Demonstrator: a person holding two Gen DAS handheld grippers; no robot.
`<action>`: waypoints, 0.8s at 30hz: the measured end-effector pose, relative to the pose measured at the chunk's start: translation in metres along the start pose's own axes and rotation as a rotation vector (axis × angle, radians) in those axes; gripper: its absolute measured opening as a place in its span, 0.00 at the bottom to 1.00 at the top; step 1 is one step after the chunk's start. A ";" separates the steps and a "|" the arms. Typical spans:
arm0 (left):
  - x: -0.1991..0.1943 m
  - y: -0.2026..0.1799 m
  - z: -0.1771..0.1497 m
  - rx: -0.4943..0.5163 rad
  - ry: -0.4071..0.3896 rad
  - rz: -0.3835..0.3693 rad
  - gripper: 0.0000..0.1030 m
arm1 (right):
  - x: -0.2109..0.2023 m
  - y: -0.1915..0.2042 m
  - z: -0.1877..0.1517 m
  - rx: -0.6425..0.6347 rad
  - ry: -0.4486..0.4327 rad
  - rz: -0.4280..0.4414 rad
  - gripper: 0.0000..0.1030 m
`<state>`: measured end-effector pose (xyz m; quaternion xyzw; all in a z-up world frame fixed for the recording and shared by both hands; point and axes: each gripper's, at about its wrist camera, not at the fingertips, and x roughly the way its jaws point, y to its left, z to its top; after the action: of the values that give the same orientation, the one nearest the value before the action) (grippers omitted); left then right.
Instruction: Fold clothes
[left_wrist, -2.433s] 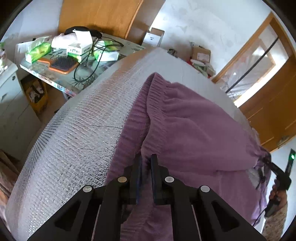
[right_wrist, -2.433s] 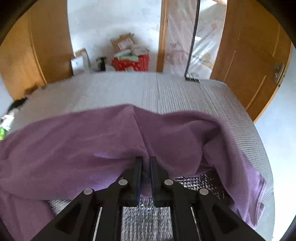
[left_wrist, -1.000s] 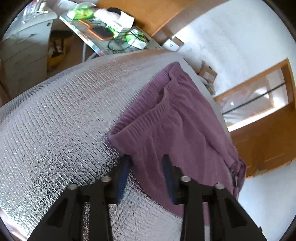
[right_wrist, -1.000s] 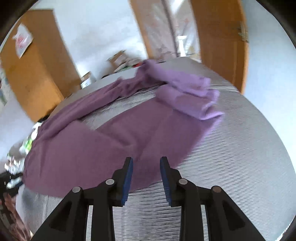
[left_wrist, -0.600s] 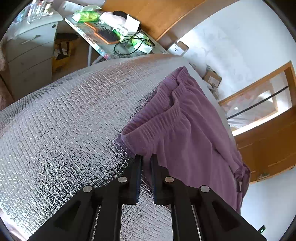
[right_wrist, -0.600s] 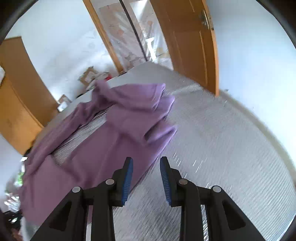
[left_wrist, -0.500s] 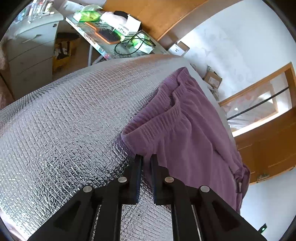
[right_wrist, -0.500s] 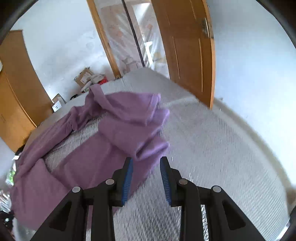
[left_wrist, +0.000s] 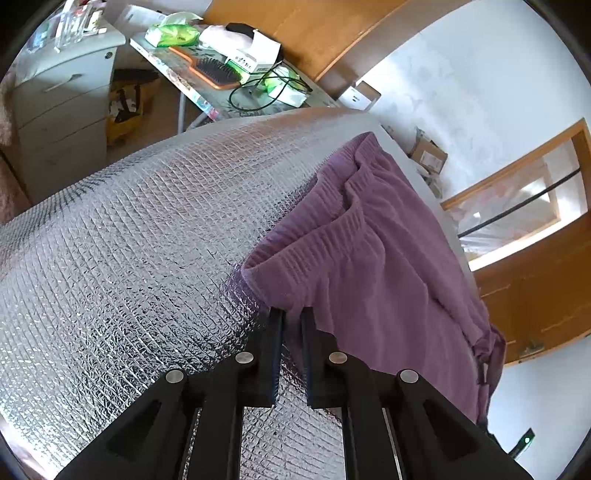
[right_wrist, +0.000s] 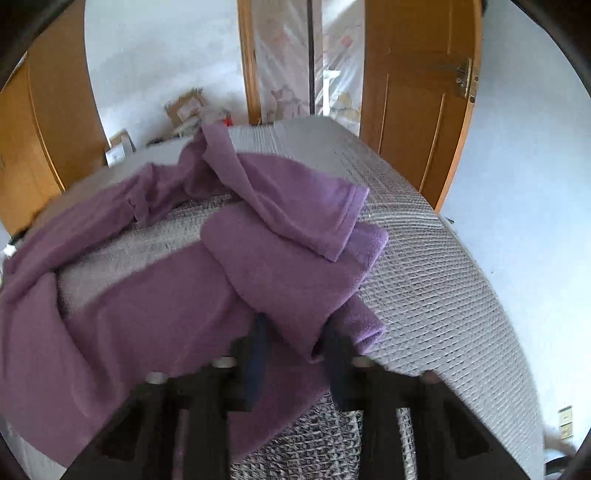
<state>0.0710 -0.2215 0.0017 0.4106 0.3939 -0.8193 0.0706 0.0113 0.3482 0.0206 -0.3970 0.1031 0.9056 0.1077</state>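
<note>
Purple trousers (left_wrist: 369, 258) lie spread on a silver quilted mat (left_wrist: 129, 258). In the left wrist view my left gripper (left_wrist: 291, 321) is shut on the near corner of the elastic waistband. In the right wrist view the trouser legs (right_wrist: 288, 251) lie crumpled and folded back on themselves near the mat's right end. My right gripper (right_wrist: 295, 339) is open, its fingers either side of a fold of the leg fabric, low over the cloth.
A cluttered side table (left_wrist: 229, 77) with a hairbrush, boxes and cables stands beyond the mat's far left edge, next to a white drawer unit (left_wrist: 62, 103). Wooden doors (right_wrist: 417, 110) and cardboard boxes (right_wrist: 184, 107) lie past the mat's far end.
My left gripper closed on the waistband corner and holds it. My right gripper let go of the trouser legs, swung round and dropped down over the crumpled leg ends, still open.
</note>
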 end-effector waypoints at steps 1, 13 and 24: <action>0.000 0.000 0.000 -0.003 -0.002 -0.001 0.09 | -0.001 -0.001 0.000 0.007 -0.009 0.006 0.06; -0.009 0.005 0.002 -0.024 -0.031 -0.001 0.07 | -0.064 -0.050 0.006 0.148 -0.175 -0.034 0.04; -0.019 0.016 0.002 -0.048 -0.053 -0.004 0.05 | -0.089 -0.109 -0.027 0.291 -0.208 -0.140 0.04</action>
<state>0.0887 -0.2381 0.0065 0.3864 0.4121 -0.8203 0.0892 0.1194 0.4351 0.0571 -0.2879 0.1936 0.9075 0.2369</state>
